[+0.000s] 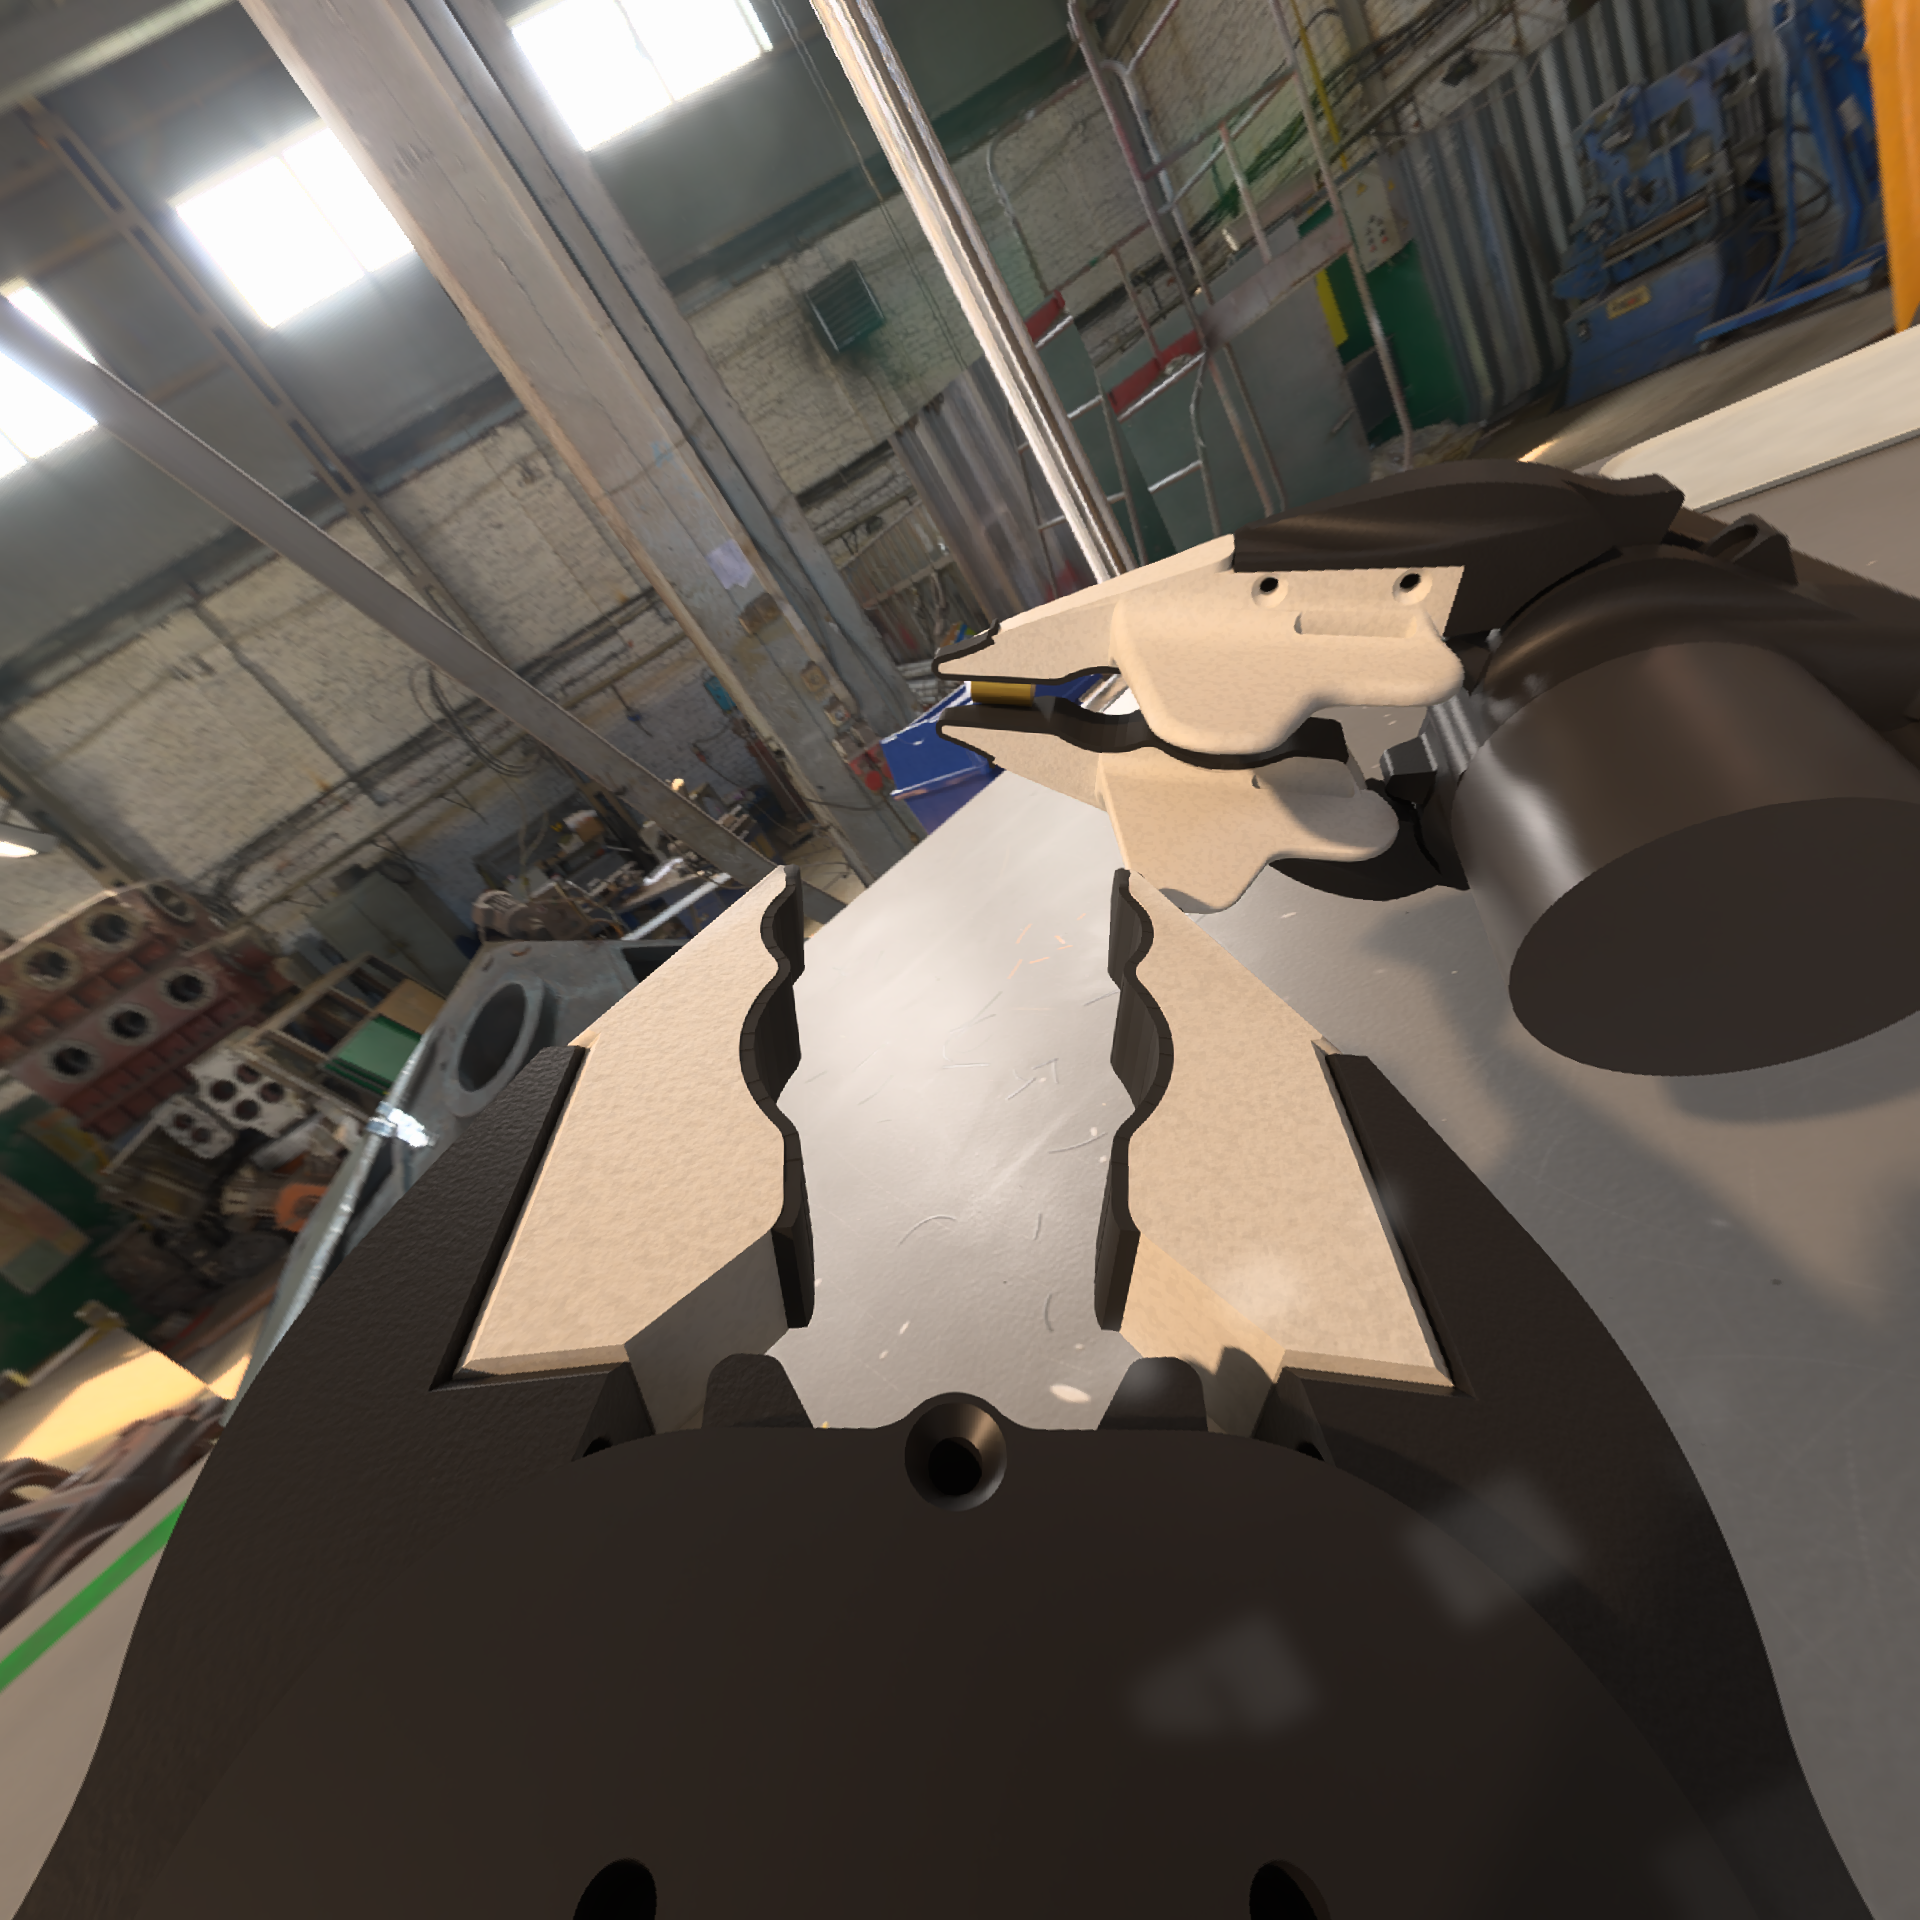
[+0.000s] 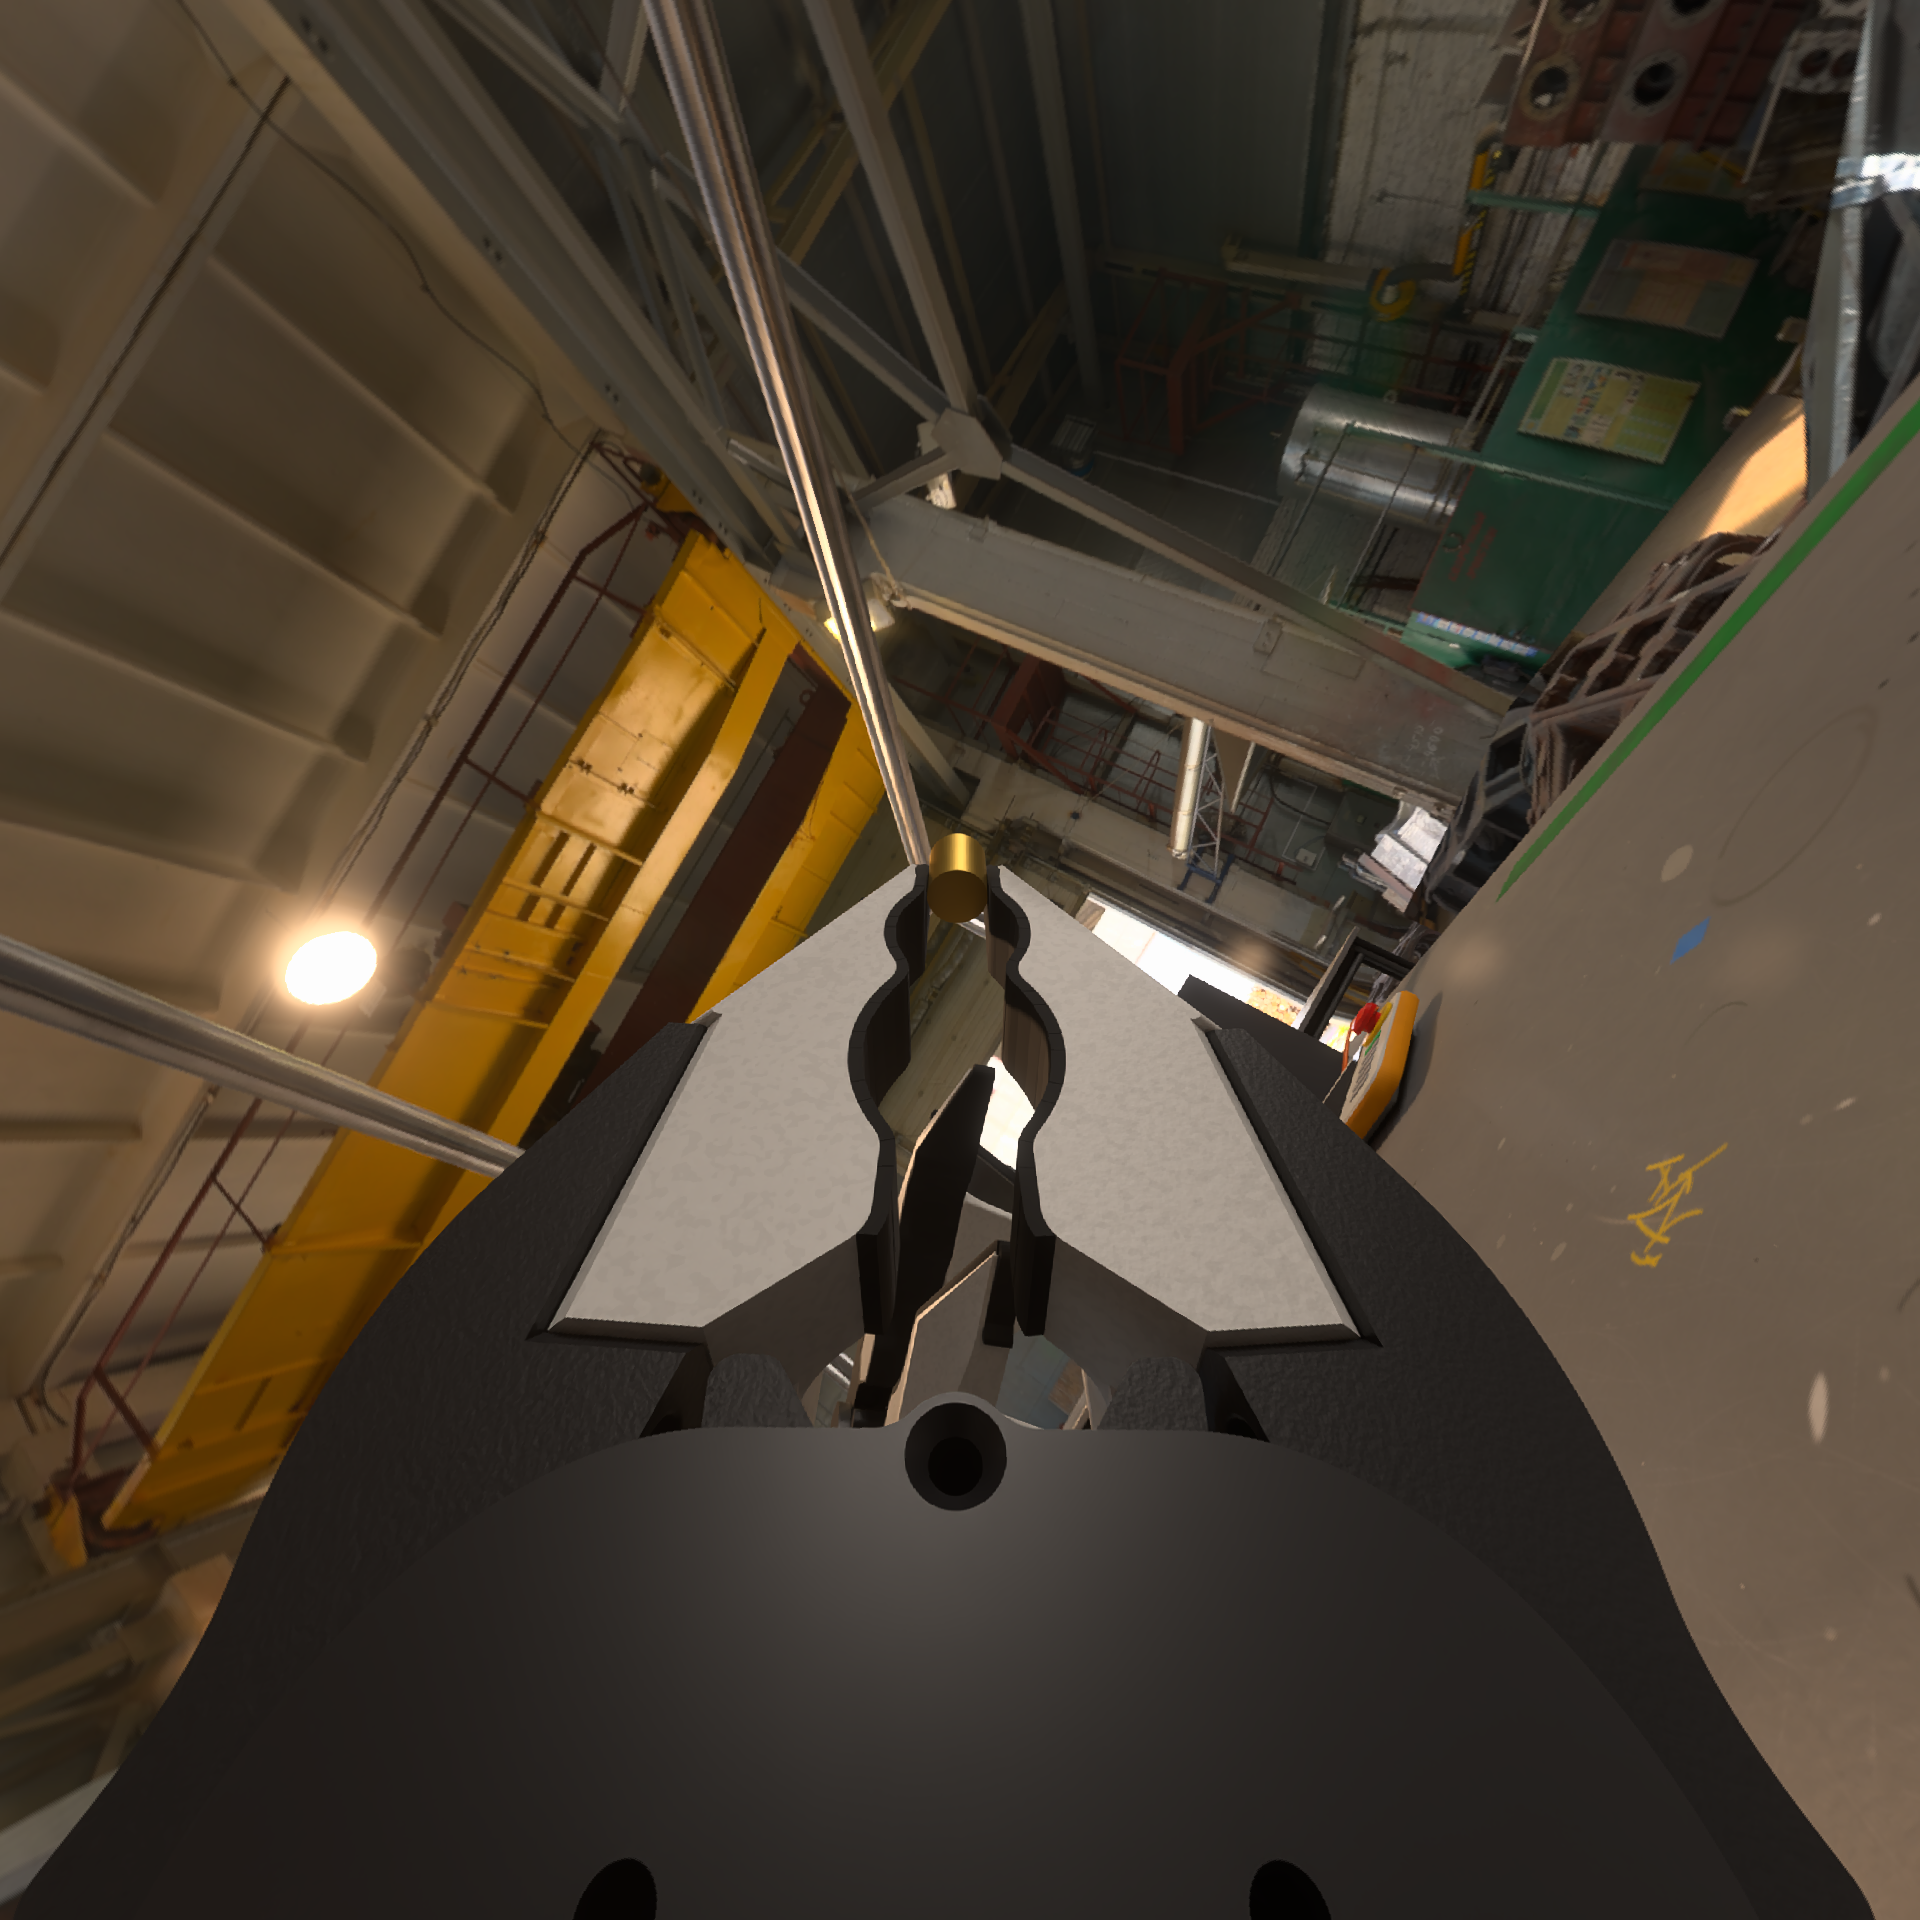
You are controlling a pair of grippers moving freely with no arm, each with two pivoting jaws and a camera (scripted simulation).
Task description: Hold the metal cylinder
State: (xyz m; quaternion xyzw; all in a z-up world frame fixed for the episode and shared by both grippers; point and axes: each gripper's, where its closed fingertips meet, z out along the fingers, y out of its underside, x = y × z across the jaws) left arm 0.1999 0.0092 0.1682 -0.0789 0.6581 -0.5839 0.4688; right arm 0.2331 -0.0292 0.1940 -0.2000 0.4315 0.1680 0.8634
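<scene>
Right wrist view — tongs (image 2: 956,883) around brass cylinder (image 2: 957,890)

In the left wrist view, the left gripper (image 1: 956,1049) sits nearest, over the table (image 1: 935,1195), with a wide gap between its fingers and only bare tabletop showing in that gap. Farther off and to the right, the right gripper (image 1: 961,696) lies on its side above the table, its tips pointing left. The metal cylinder (image 1: 1003,692) is between those tips, at their far left end. A thin rod (image 1: 966,270) rises behind that gripper toward the top. In the right wrist view, the cylinder (image 2: 956,891) sits at the very tip of the right gripper (image 2: 958,904), touching both fingers, and the table (image 2: 1704,1195) stands along the right edge.
</scene>
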